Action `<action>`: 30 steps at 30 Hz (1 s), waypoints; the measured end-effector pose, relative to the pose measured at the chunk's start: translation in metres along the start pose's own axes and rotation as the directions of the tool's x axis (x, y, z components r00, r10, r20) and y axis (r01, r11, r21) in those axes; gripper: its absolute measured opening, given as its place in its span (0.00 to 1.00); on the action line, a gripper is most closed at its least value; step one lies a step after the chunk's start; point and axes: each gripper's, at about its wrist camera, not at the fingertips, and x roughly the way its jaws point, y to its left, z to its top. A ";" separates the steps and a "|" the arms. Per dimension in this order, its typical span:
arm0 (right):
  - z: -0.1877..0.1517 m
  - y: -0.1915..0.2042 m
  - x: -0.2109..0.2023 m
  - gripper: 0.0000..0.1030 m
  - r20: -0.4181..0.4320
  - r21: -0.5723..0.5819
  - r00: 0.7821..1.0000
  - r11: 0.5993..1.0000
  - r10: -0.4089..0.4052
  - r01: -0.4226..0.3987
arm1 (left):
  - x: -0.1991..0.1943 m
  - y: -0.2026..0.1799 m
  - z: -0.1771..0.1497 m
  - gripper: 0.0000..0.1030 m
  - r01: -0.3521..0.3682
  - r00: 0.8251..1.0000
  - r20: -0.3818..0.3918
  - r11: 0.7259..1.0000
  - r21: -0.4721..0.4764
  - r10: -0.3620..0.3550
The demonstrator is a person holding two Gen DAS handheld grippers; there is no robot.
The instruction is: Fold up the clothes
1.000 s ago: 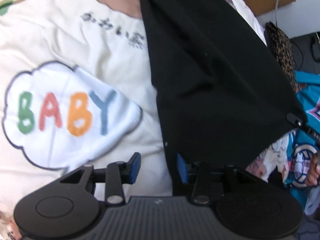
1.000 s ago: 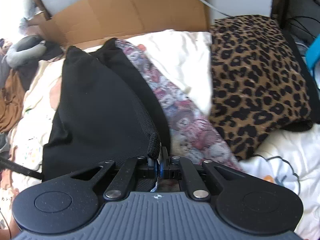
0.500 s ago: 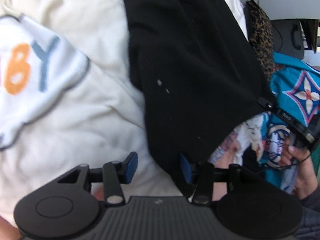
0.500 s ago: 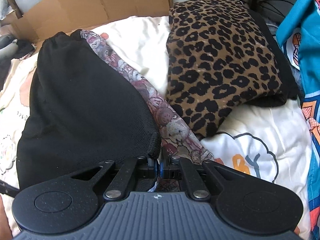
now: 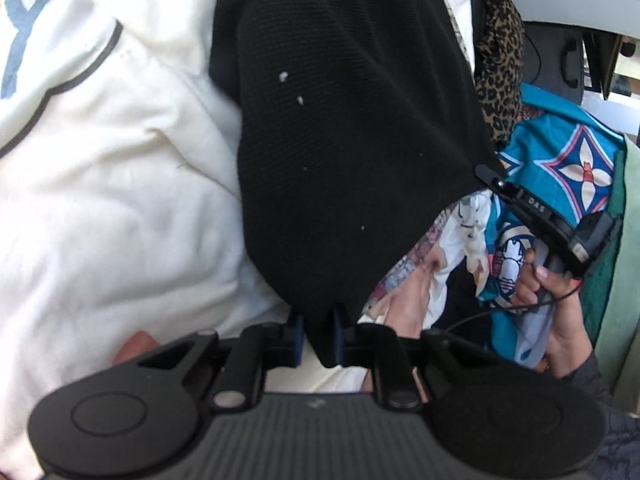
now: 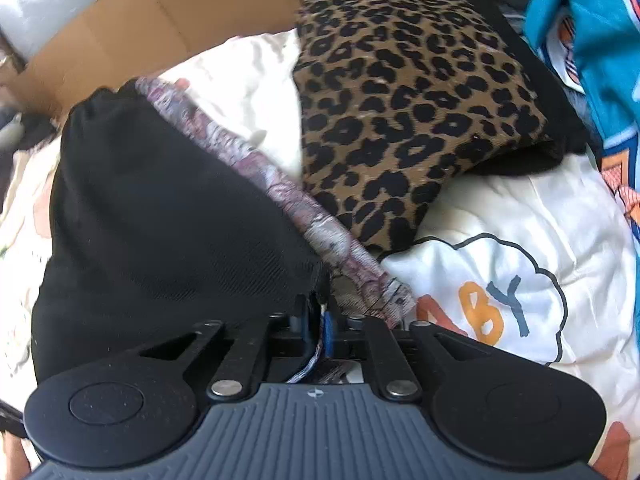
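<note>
Covering the cream "BABY" quilt (image 6: 500, 216), a black garment (image 5: 344, 128) hangs clamped in both claws (image 5: 317, 334) (image 6: 318, 322).

we can read "ABY" in orange and blue on the white cloud print of the cream blanket (image 6: 500, 280), just a blue "Y" in the left view, and tiny "DAS" on the right gripper (image 5: 486, 172) arm

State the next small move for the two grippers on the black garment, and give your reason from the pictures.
Probably draw the two grippers apart to pull the edge taut. The left gripper is closed on one corner of the black garment, the right gripper is pinched on another corner, and the cloth between them sags in folds over the cream blanket, so it is not yet flat enough to fold.
</note>
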 end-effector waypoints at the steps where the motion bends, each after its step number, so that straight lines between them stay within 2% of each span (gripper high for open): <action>1: 0.001 -0.003 0.000 0.11 0.008 0.014 1.000 1.000 0.000 -0.001 | 0.003 -0.002 0.000 0.17 0.000 1.000 0.000 1.000 0.004 0.000; 4: 0.003 -0.009 0.000 0.21 0.036 0.039 0.999 0.999 0.007 -0.008 | 0.009 -0.007 0.000 0.30 -0.012 1.000 0.008 1.000 0.022 0.011; 7: 0.005 -0.009 0.002 0.23 0.047 0.041 0.998 0.998 0.035 -0.037 | 0.014 -0.009 0.001 0.33 0.007 1.000 0.002 1.000 0.026 -0.007; 8: 0.006 -0.009 0.003 0.23 0.049 0.042 0.998 0.998 0.045 -0.047 | 0.015 -0.009 0.000 0.31 0.014 1.000 0.004 1.000 0.026 -0.015; 9: 0.006 -0.009 0.004 0.19 0.052 0.040 0.997 0.997 0.060 -0.062 | 0.016 -0.009 0.000 0.20 0.019 1.000 0.004 1.000 0.023 -0.019; 11: 0.007 -0.006 0.006 0.04 0.050 0.027 0.996 0.997 0.073 -0.075 | 0.017 -0.005 0.000 0.04 0.021 1.000 -0.015 1.000 0.011 -0.021; 15: 0.012 -0.002 -0.004 0.04 0.057 0.044 0.996 0.996 0.074 -0.077 | 0.014 -0.005 -0.002 0.04 0.033 0.999 -0.027 0.999 0.018 -0.033; 18: 0.013 -0.002 -0.011 0.04 0.066 0.015 0.997 0.999 0.038 -0.039 | 0.010 -0.007 -0.003 0.04 0.047 0.999 -0.027 0.998 0.032 -0.047; 22: 0.008 -0.014 -0.012 0.04 0.056 0.038 0.998 0.999 0.006 -0.008 | 0.012 -0.014 -0.005 0.04 0.059 0.998 -0.035 0.996 0.060 -0.057; 30: 0.003 -0.030 -0.002 0.04 0.043 0.072 0.999 0.997 -0.013 0.009 | 0.024 -0.017 -0.006 0.06 0.034 0.998 -0.054 0.996 0.081 -0.030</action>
